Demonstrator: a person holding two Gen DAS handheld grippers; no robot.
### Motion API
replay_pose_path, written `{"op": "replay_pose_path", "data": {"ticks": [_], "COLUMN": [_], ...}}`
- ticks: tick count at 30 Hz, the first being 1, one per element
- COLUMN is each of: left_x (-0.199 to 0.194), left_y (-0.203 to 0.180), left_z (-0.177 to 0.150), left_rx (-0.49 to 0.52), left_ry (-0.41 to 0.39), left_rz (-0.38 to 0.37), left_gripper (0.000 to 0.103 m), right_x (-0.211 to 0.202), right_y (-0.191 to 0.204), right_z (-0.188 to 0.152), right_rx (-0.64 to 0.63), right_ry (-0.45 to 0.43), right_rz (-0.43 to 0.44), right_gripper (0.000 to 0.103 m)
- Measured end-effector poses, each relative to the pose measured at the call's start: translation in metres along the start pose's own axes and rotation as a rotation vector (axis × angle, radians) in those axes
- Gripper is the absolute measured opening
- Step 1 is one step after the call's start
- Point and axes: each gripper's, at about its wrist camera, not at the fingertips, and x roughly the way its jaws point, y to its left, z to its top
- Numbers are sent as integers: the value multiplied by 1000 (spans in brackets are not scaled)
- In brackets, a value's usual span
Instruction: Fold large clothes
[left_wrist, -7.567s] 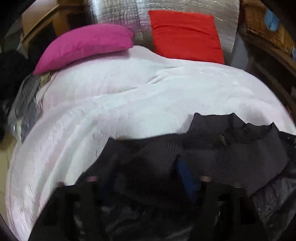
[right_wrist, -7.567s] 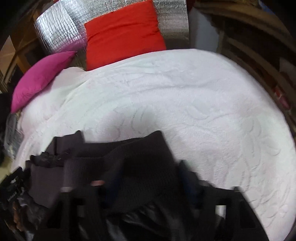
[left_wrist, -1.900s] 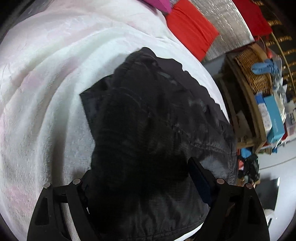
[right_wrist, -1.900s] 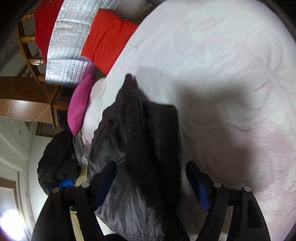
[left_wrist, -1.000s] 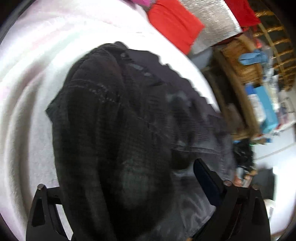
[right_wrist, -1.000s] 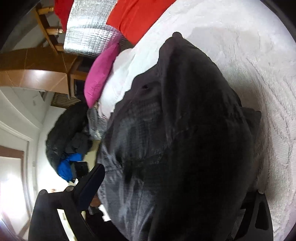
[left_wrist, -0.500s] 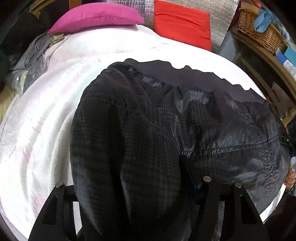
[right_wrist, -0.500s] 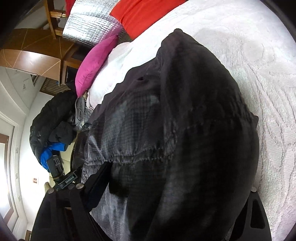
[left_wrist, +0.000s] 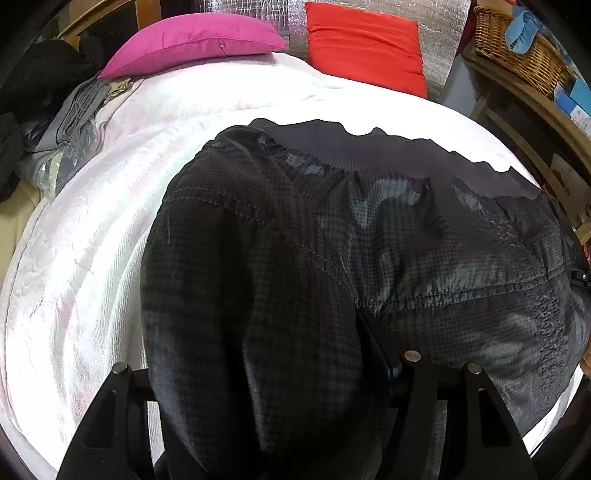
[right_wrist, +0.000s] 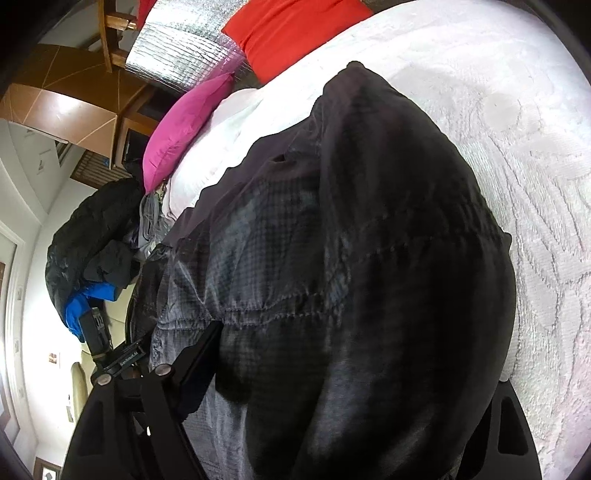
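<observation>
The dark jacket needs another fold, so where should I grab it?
Take the dark jacket by its ribbed hem along the far edge, coming from above: that band lies flat and thin on the white bedspread, while the near side bulges.

Dark jacket (left_wrist: 424, 258) of thin, faintly shiny checked cloth with stitched seams and a matt ribbed hem, white bedspread (left_wrist: 92, 258) of soft embossed fabric, crinkled silver foil panel (right_wrist: 177, 51) far behind, woven wicker basket (left_wrist: 524, 55) far right, matt black plastic gripper fingers (left_wrist: 122, 424)

Left gripper (left_wrist: 255, 369): matte black plastic fingers, triangular cutouts, silver round screws on top. Right gripper (right_wrist: 354, 369): same black build, silver screws, blue pad lining.
</observation>
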Motion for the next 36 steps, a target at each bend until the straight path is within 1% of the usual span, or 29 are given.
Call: {"op": "replay_pose_path", "data": {"ticks": [5, 10, 13, 14, 15, 16, 18, 20, 24, 30, 32, 36], "left_x": [1, 4, 0, -3, -5, -8, -14, -25, -45, -82, -94, -108], "left_y": [2, 1, -1, -1, 0, 1, 3, 5, 8, 7, 9, 9], "left_z": [2, 2, 1, 1, 2, 3, 5, 8, 11, 13, 13, 15], "left_rx": [-8, -8, -1, -1, -3, -7, -16, -25, -37, -22, -28, -27], "left_ry": [9, 3, -16, -23, -28, -33, -44, -63, -99, -173, -194, -221], "left_rz": [-8, -1, 10, 10, 5, -3, -20, -44, -82, -109, -121, -128], "left_gripper": [70, 68, 58, 53, 49, 47, 38, 34, 30, 29, 28, 28], "right_x": [-1, -2, -6, -8, -10, -12, -20, -29, -47, -67, -73, -90], "right_y": [-2, 1, 3, 5, 7, 10, 19, 28, 47, 73, 79, 92], "right_z": [1, 0, 0, -1, -1, -1, -1, -2, -5, -12, -14, -21], "right_rx": [-6, 17, 37, 41, 40, 35, 17, -3, -44, -106, -121, -155], "right_ry": [3, -12, -26, -33, -36, -41, -62, -89, -138, -191, -205, -245], "right_rz": [10, -19, -48, -51, -53, -59, -70, -72, -52, -25, -7, 60], "right_gripper": [89, 85, 73, 70, 66, 62, 57, 53, 47, 42, 41, 37]}}
